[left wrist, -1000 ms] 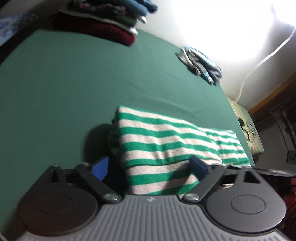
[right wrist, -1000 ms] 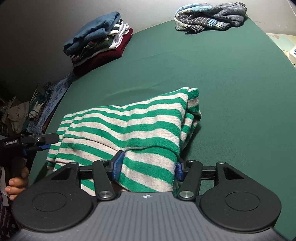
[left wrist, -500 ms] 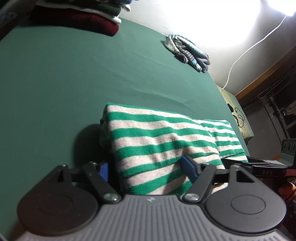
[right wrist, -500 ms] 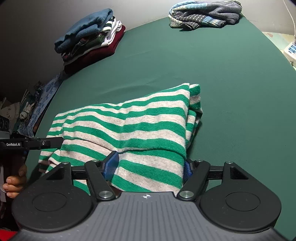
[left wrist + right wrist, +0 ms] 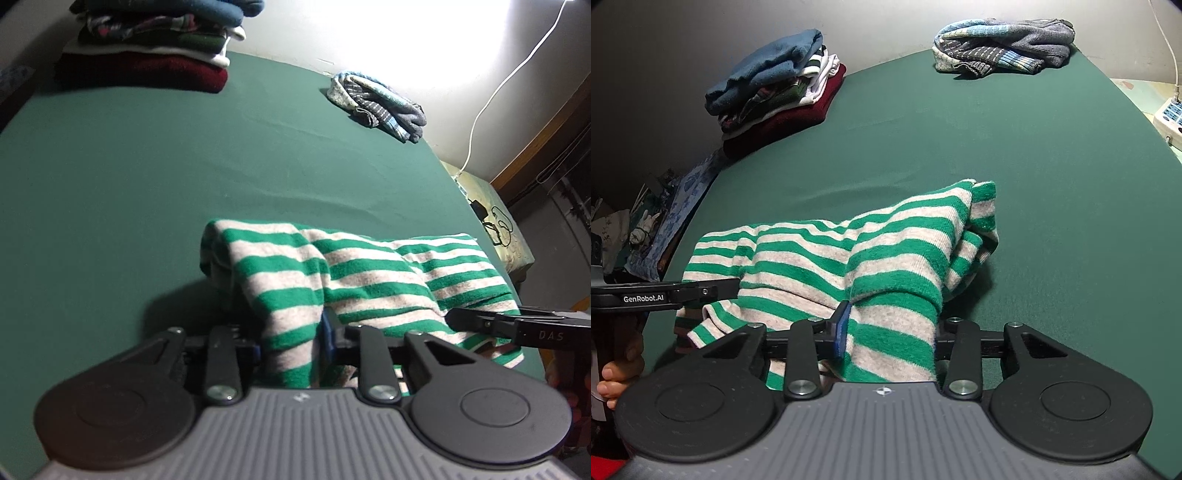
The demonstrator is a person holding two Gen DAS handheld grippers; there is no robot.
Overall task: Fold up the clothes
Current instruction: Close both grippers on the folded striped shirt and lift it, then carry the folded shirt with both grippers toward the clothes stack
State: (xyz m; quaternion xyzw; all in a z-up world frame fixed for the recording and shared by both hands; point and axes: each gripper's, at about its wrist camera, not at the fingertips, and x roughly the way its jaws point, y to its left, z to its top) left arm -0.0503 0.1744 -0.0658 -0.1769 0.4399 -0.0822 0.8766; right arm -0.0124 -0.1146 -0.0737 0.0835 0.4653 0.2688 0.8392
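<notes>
grip is closed on the striped sweater [image 5: 354, 273] by both hand-held grippers, left [image 5: 290, 343] and right [image 5: 890, 332], jaws just narrowed; corners are best lifted evenly.

Stack of folded clothes [image 5: 155, 40] cut off by frame top.

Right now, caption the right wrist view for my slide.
Right claw pinches a bunched fold of the green-striped sweater on the green table.

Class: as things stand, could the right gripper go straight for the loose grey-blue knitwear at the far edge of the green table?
Probably not: the right gripper has just closed on the striped sweater; the knitwear lies far across bare table.
</notes>
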